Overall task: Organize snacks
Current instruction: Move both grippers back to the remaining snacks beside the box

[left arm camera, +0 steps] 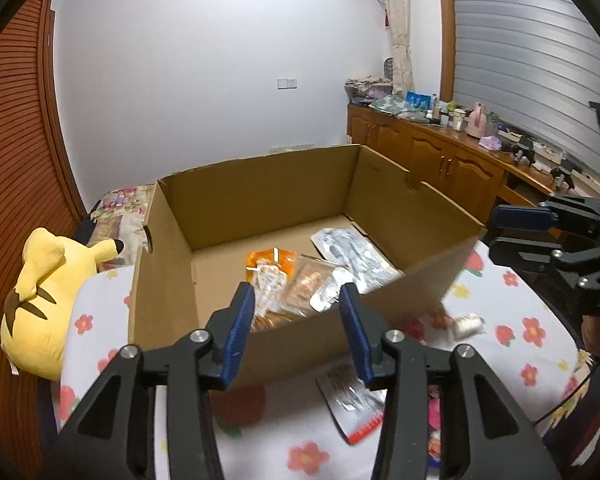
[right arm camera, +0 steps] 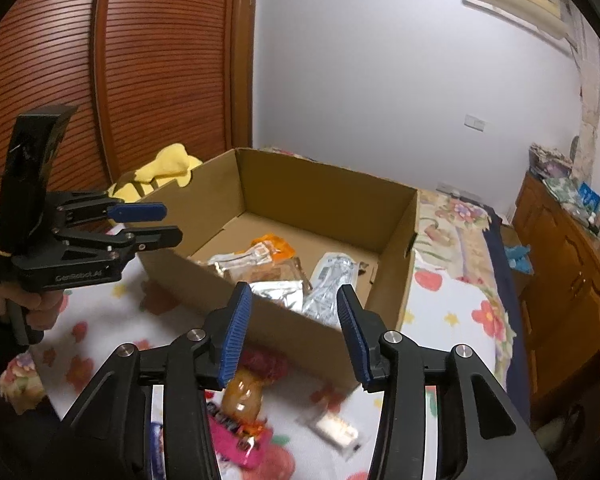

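From the left wrist, the left gripper (left arm camera: 298,320) hangs spread and empty over the near wall of the cardboard box (left arm camera: 256,200), which sits on the flowered bed (left arm camera: 520,320). Snack packets (left arm camera: 300,284) lie inside; a silver packet (left arm camera: 352,404) and a small wrapped snack (left arm camera: 466,324) lie outside. A yellow plush (left arm camera: 44,300) sits left. From the right wrist, the right gripper (right arm camera: 292,324) is likewise spread and empty, the box's corner before it; an orange snack (right arm camera: 242,398) and pink packet (right arm camera: 236,436) lie below on the bed.

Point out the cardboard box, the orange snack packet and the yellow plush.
cardboard box (left arm camera: 260,204), left wrist view, inner far wall.
orange snack packet (left arm camera: 260,258), left wrist view, upper part.
yellow plush (left arm camera: 40,308), left wrist view, body.
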Demonstrator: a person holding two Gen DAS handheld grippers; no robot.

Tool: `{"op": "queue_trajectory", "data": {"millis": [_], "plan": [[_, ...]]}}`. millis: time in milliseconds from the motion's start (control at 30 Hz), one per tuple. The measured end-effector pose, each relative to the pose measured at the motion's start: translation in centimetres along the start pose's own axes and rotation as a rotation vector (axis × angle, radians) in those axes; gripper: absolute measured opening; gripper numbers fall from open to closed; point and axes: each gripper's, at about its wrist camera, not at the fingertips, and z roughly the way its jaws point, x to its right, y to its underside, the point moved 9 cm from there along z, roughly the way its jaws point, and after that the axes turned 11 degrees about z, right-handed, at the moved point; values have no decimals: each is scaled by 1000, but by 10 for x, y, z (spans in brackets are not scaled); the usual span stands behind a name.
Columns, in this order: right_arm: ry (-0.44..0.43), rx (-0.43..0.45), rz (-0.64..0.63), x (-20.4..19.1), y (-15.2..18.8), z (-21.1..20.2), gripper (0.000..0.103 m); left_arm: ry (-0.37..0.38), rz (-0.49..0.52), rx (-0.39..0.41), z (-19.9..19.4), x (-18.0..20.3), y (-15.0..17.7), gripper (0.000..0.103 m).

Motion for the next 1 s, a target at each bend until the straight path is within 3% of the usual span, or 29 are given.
{"op": "queue_trajectory", "data": {"millis": [433,1000], "plan": [[-7,-75,65,-9,67,-14,55,68,9,-58,-19,60,60,47],[-25,-211,102,-15,102,52,55,68,-35,-108,-14,55,102,47]]}}
